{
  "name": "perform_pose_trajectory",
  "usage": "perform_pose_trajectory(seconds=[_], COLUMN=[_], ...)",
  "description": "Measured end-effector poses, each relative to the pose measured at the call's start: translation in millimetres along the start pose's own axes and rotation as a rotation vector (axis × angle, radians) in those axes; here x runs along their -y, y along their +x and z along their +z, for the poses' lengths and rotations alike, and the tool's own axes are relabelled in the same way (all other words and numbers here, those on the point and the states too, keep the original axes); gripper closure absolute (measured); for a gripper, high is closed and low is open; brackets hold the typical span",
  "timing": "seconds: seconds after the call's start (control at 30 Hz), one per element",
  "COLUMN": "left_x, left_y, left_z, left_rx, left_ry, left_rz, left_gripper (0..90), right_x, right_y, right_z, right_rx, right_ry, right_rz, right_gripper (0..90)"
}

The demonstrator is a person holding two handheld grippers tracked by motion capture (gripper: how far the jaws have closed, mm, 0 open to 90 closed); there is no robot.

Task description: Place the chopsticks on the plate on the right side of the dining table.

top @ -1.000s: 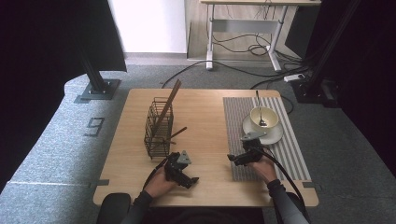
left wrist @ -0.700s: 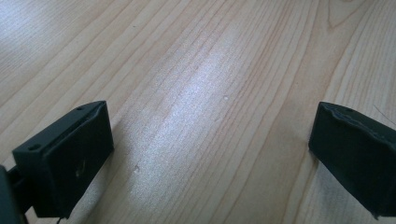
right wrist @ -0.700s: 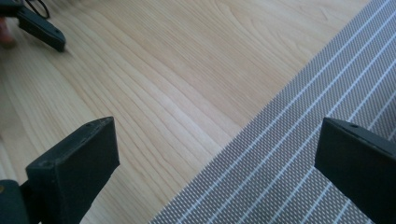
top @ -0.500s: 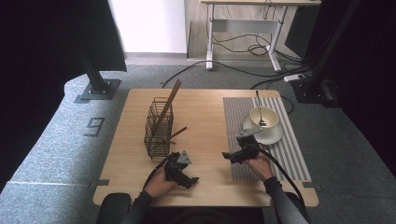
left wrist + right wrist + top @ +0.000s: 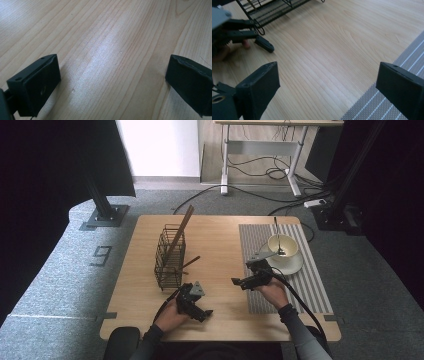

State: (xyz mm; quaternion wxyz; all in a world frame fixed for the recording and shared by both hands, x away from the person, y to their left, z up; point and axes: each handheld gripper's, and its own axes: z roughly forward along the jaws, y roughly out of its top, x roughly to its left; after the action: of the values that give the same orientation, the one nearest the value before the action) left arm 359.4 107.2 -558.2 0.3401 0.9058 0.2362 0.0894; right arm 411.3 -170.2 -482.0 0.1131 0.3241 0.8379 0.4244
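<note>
The right gripper (image 5: 239, 282) hovers over bare table (image 5: 220, 240) beside the striped mat (image 5: 310, 285), its 2 jaws wide apart, just closing slightly with nothing between them. The left gripper (image 5: 206, 314) rests open and empty near the wire basket (image 5: 169, 257).

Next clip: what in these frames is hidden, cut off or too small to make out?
- Cup contents: high view, too small, wall hides inside.
- Basket: right gripper view, top edge cuts it off.
- Stick beside the basket: high view, too small to identify.
- Left gripper: high view, jaw gap too small to judge.
</note>
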Motion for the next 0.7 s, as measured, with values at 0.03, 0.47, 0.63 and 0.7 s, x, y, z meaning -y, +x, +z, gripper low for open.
perform_pose_trajectory(seconds=[0.03, 0.47, 0.63, 0.7], left_x=[0.0, -0.1, -0.1, -0.1], left_y=[0.0, 0.1, 0.1, 0.2], left_z=[0.0, -0.1, -0.2, -0.2], left_rx=[0.0, 0.001, 0.001, 0.001], left_ry=[-0.001, 0.001, 0.003, 0.003], left_rz=[0.0, 0.001, 0.001, 0.001], left_gripper=[0.0, 0.0, 0.0, 0.0], right_x=[-2.3, -34.5, -46.2, -50.4], right_y=[0.8, 20.4, 28.4, 31.3], right_z=[0.0, 2.0, 3.6, 4.6], right_rx=[-0.005, -0.053, -0.073, -0.081], right_ry=[0.001, -0.019, -0.018, -0.008], right_rz=[0.004, -0.04, -0.064, -0.07], right_gripper=[5.7, 7.6, 7.6, 7.6])
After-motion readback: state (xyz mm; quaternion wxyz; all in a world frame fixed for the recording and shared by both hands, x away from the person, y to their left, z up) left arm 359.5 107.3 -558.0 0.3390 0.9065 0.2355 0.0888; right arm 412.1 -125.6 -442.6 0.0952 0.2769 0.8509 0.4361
